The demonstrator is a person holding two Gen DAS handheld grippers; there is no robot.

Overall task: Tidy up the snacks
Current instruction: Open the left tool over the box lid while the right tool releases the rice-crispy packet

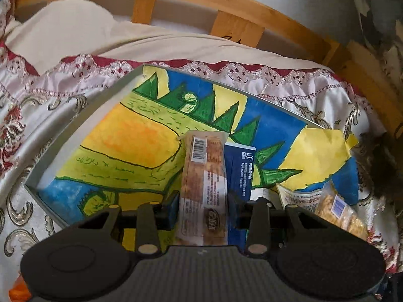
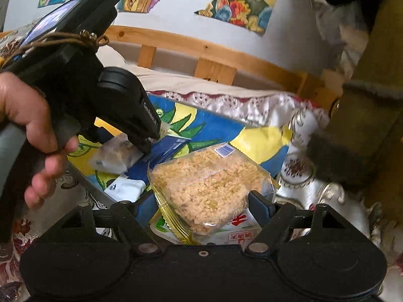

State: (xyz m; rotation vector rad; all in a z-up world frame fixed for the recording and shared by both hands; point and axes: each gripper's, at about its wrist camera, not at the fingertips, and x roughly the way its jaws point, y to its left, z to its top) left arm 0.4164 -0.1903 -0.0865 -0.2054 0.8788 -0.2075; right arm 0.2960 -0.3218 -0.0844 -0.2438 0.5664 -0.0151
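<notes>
My left gripper [image 1: 204, 209] is shut on a long brown biscuit pack [image 1: 204, 176] with a barcode on it. It holds the pack over a grey-rimmed tray [image 1: 83, 115] lined with a bright dinosaur painting. A blue box [image 1: 239, 171] lies in the tray just under the pack. My right gripper [image 2: 204, 206] is shut on a clear bag of yellow rice crisps [image 2: 209, 183], low over the tray's near right part. A white packet with red characters [image 2: 239, 229] lies beneath the bag. In the right wrist view, a hand [image 2: 32, 125] holds the left gripper [image 2: 151, 138] at the upper left.
The tray sits on an embroidered satin cloth [image 1: 314, 93] over a bed. A wooden rail [image 1: 226, 2] runs behind it. Paintings [image 2: 239, 2] hang on the wall. An olive-green cloth mass [image 2: 372, 88] stands close on the right. A white packet [image 2: 126, 188] lies by the tray's near rim.
</notes>
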